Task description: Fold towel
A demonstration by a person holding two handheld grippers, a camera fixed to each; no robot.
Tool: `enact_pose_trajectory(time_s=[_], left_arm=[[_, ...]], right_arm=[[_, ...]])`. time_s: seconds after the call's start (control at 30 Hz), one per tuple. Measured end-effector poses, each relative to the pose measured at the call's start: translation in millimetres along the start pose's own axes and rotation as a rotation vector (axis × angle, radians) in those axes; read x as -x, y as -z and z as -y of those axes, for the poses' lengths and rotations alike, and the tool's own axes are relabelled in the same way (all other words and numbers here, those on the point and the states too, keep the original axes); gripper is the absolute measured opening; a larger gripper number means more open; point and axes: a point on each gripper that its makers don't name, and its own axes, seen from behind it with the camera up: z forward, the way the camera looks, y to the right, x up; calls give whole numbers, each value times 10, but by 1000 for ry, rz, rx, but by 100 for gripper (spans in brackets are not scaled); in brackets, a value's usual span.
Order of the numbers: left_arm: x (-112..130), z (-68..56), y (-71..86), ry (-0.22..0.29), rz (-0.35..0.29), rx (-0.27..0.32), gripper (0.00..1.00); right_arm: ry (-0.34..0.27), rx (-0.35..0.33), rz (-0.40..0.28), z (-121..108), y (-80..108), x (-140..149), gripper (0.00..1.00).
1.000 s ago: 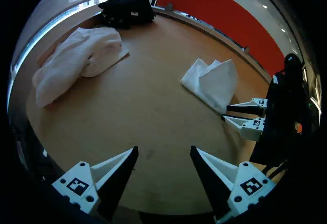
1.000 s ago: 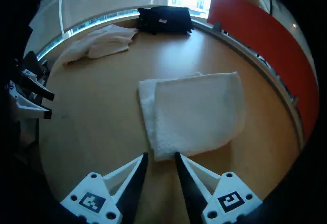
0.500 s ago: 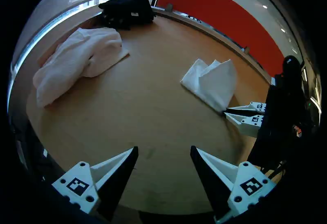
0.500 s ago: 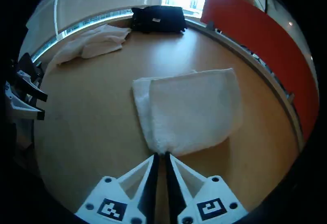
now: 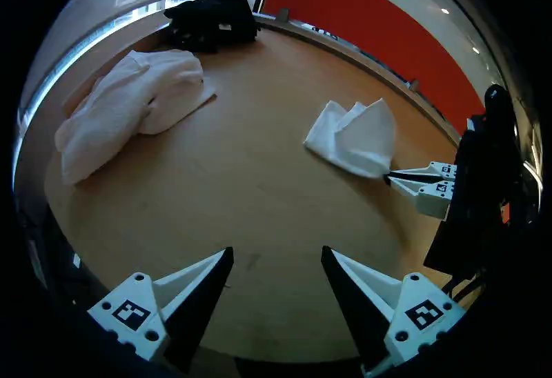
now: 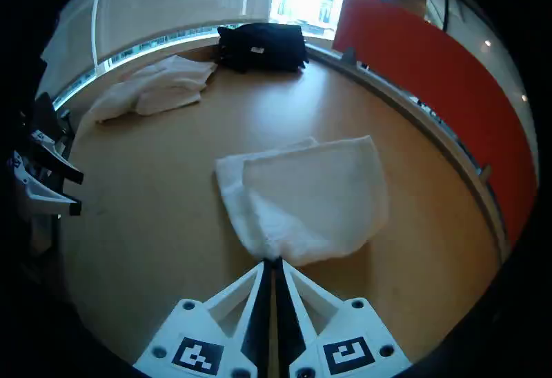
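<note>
Right gripper view: the right tongs (image 6: 274, 262) are pressed together on the near corner of the folded white towel (image 6: 310, 199), the rest of it lying on the wooden bench (image 6: 159, 192) straight ahead of the tips. Over in the left gripper view the left tongs (image 5: 276, 254) are spread wide above the bench, the towel well ahead to their right. A heap of white cloth (image 5: 124, 109) and a black bag (image 5: 210, 16) sit far ahead to their left.
</note>
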Motion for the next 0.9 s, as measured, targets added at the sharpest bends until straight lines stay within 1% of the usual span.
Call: enact_pose_trajectory(time_s=[0.27,0.6,0.77,0.9], left_arm=[[-112,-103,5,-27,-14,19,94],[-254,-234,23,-66,-32,43,94],[-290,-297,34,-84,-35,52,94],[-317,-361,38,-101,-37,62,94]], right_arm=[[42,10,-75,-222,274,-464,3],[82,51,-138,-678,639,-973,3],[87,55,-167,-837,874,-1155,3],[87,63,-175,-961,1048,-1209,3]])
